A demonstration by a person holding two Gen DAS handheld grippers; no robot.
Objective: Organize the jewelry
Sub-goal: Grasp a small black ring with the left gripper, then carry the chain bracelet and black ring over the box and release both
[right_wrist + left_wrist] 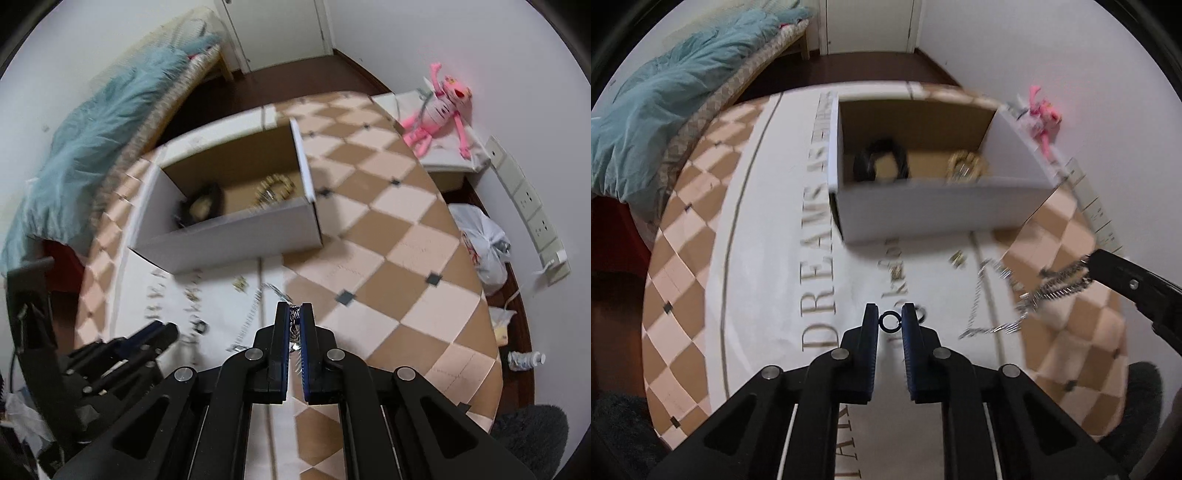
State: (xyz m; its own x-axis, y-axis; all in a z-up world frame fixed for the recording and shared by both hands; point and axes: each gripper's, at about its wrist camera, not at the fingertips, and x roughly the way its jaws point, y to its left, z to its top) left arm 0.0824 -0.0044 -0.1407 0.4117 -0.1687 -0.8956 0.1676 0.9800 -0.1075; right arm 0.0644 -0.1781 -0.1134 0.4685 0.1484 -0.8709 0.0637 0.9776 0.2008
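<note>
My left gripper [889, 320] is shut on a small black ring [889, 322], held just above the table. My right gripper [294, 314] is shut on a silver chain necklace [1004, 299]; the chain [251, 317] trails down to the table. In the left wrist view the right gripper [1089, 271] shows at the right edge with the chain hanging from it. An open white cardboard box [923, 214] stands ahead and holds a black bracelet [882, 158] and a gold piece [964, 166]. A small gold item [956, 258] lies on the table before the box.
The table [388, 240] has a checkered brown and cream border and a white lettered middle. A pink plush toy [443, 107] lies on a side shelf at the back right. A bed with a teal blanket [665, 110] is to the left.
</note>
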